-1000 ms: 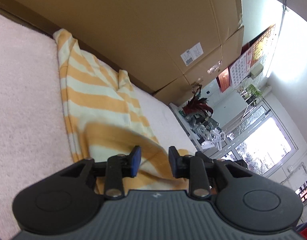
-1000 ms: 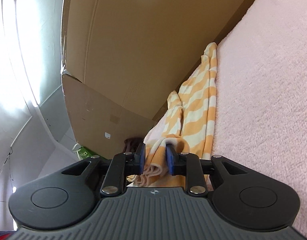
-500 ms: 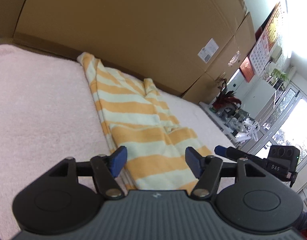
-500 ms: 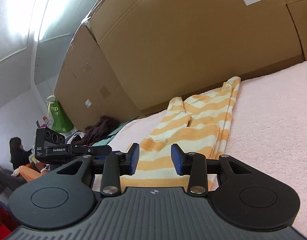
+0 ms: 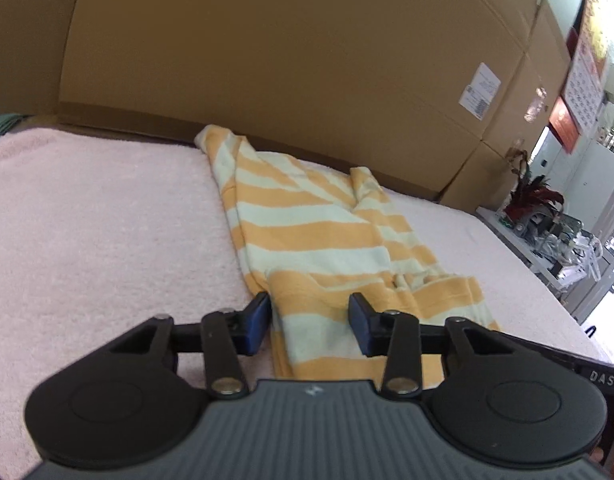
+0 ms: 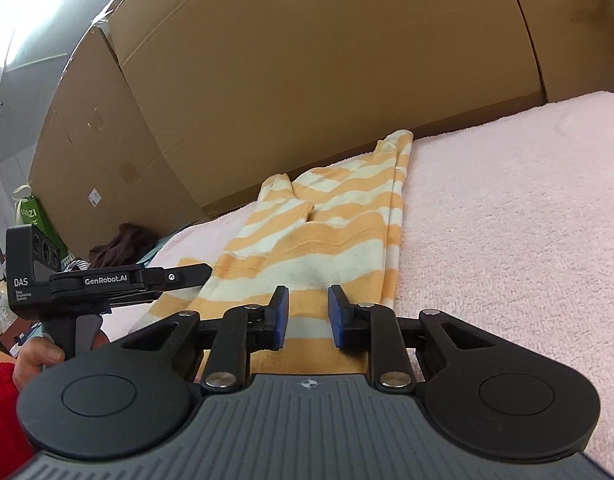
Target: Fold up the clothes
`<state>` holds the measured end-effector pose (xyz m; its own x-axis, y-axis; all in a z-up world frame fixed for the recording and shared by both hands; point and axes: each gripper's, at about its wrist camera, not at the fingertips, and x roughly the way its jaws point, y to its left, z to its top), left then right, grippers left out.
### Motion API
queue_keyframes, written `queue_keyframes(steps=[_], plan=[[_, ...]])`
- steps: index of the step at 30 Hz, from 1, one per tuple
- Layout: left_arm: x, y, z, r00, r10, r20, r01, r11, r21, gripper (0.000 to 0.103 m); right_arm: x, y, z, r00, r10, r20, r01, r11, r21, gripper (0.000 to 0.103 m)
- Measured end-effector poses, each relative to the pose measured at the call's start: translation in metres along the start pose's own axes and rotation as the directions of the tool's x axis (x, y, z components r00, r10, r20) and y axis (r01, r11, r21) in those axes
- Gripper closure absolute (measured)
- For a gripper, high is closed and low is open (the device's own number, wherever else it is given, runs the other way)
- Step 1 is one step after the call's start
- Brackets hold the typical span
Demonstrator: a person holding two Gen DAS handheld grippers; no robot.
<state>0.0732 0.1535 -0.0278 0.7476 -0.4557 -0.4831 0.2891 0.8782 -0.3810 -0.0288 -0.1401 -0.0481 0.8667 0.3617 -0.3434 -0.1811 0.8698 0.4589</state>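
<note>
An orange-and-cream striped garment point(image 5: 319, 236) lies folded lengthwise on the pink fleece surface point(image 5: 87, 216), its near end folded back over itself. My left gripper point(image 5: 310, 322) is open just above the garment's near left edge, holding nothing. In the right wrist view the garment point(image 6: 331, 236) stretches away towards the cardboard wall. My right gripper point(image 6: 307, 316) is open over the garment's near hem, empty. The left gripper's body point(image 6: 107, 280) shows at the left of the right wrist view.
Large cardboard boxes point(image 5: 307, 60) form a wall along the far edge of the surface. A dark garment pile point(image 6: 123, 240) and a green bag point(image 6: 31, 216) lie beyond the left end. Shelves and a plant point(image 5: 535, 196) stand at the right.
Both grippers held the garment's end one second ago, laid it down and opened. Both have since drawn back slightly; the folded end rests on the garment.
</note>
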Motion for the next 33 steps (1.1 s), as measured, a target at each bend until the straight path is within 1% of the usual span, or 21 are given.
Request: queue_keyframes(steps=[1, 3, 4, 6, 7, 9, 10, 12, 13, 14, 16, 19, 21, 22, 23, 25, 27, 28, 30, 32, 33], plan=[[0.0, 0.003, 0.001, 1.0, 0.012, 0.004, -0.012, 1.0, -0.016, 0.055, 0.0, 0.0, -0.001, 1.0, -0.005, 0.006, 0.005, 1.0, 0.012, 0.081], [-0.004, 0.008, 0.002, 0.999, 0.046, 0.021, -0.045, 0.998, -0.041, 0.055, -0.001, 0.001, -0.002, 1.0, -0.016, 0.017, 0.015, 0.999, 0.033, 0.081], [-0.009, 0.009, 0.002, 0.996, 0.075, 0.04, -0.073, 0.996, -0.046, 0.054, -0.002, 0.001, -0.002, 1.0, -0.022, 0.022, 0.021, 0.999, 0.042, 0.081], [-0.027, 0.01, -0.001, 0.99, 0.1, 0.096, -0.095, 0.994, -0.057, 0.055, -0.005, 0.003, -0.002, 0.999, -0.035, 0.028, 0.033, 0.998, 0.05, 0.081], [-0.039, 0.009, -0.002, 0.987, 0.095, 0.133, -0.088, 0.994, -0.061, 0.055, -0.007, 0.005, -0.001, 0.999, -0.036, 0.034, 0.035, 0.998, 0.049, 0.079], [-0.057, 0.001, -0.006, 0.984, 0.028, 0.174, -0.022, 0.999, -0.038, 0.055, -0.014, 0.008, 0.003, 0.998, -0.009, 0.066, 0.007, 0.999, 0.039, 0.078], [-0.062, -0.006, -0.008, 0.984, -0.012, 0.177, 0.015, 1.0, -0.014, 0.055, -0.015, 0.009, 0.005, 0.997, 0.008, 0.071, -0.011, 0.999, 0.041, 0.078], [-0.054, -0.025, -0.014, 0.988, -0.063, 0.139, 0.057, 0.997, 0.046, 0.055, -0.007, 0.012, 0.009, 0.999, 0.011, 0.043, -0.013, 0.998, 0.054, 0.078], [-0.049, -0.034, -0.017, 0.99, -0.083, 0.117, 0.075, 0.994, 0.075, 0.053, -0.002, 0.013, 0.009, 1.0, -0.01, 0.027, 0.008, 0.999, 0.054, 0.078], [-0.041, -0.041, -0.021, 0.993, -0.076, 0.087, 0.067, 0.993, 0.097, 0.05, 0.003, 0.014, 0.008, 0.999, -0.031, 0.011, 0.031, 0.998, 0.053, 0.078], [-0.025, -0.047, -0.03, 0.999, -0.026, 0.04, 0.021, 0.991, 0.131, 0.052, 0.007, 0.011, 0.006, 0.998, -0.065, 0.005, 0.064, 0.996, 0.061, 0.084], [-0.027, -0.045, -0.034, 0.998, -0.031, 0.058, 0.023, 0.989, 0.149, 0.05, -0.002, 0.0, 0.002, 0.996, -0.082, 0.031, 0.079, 0.993, 0.092, 0.095], [-0.031, -0.044, -0.031, 0.997, -0.045, 0.062, 0.036, 0.99, 0.135, 0.051, -0.011, -0.005, 0.0, 0.997, -0.072, 0.04, 0.067, 0.992, 0.11, 0.094], [-0.034, -0.044, -0.031, 0.995, -0.063, 0.076, 0.053, 0.991, 0.127, 0.049, -0.015, -0.002, -0.002, 0.997, -0.062, 0.054, 0.056, 0.993, 0.104, 0.088], [-0.038, -0.044, -0.03, 0.993, -0.082, 0.09, 0.071, 0.99, 0.119, 0.046, -0.02, 0.002, -0.003, 0.996, -0.051, 0.069, 0.044, 0.994, 0.096, 0.086], [-0.034, -0.048, -0.032, 0.994, -0.07, 0.078, 0.06, 0.99, 0.125, 0.038, -0.021, 0.012, -0.007, 0.997, -0.008, 0.071, 0.004, 0.998, 0.056, 0.085], [-0.027, -0.049, -0.038, 0.998, -0.027, 0.061, 0.018, 0.988, 0.151, 0.045, -0.016, 0.015, -0.013, 0.999, -0.009, 0.052, 0.007, 1.0, 0.021, 0.085], [-0.031, -0.048, -0.04, 0.997, -0.027, 0.073, 0.015, 0.987, 0.158, 0.043, -0.013, 0.016, -0.016, 0.999, -0.01, 0.043, 0.01, 1.0, 0.004, 0.091], [-0.045, -0.044, -0.043, 0.995, -0.033, 0.095, 0.018, 0.987, 0.157, 0.043, -0.019, 0.006, -0.017, 0.998, -0.03, 0.057, 0.028, 0.999, 0.041, 0.103], [-0.065, -0.037, -0.049, 0.991, -0.034, 0.128, 0.013, 0.986, 0.163, 0.043, -0.027, -0.003, -0.016, 0.997, -0.042, 0.069, 0.036, 0.996, 0.078, 0.103], [-0.075, -0.034, -0.054, 0.989, -0.042, 0.141, 0.018, 0.986, 0.166, 0.043, -0.034, -0.002, -0.016, 0.995, -0.052, 0.085, 0.046, 0.997, 0.069, 0.102]])
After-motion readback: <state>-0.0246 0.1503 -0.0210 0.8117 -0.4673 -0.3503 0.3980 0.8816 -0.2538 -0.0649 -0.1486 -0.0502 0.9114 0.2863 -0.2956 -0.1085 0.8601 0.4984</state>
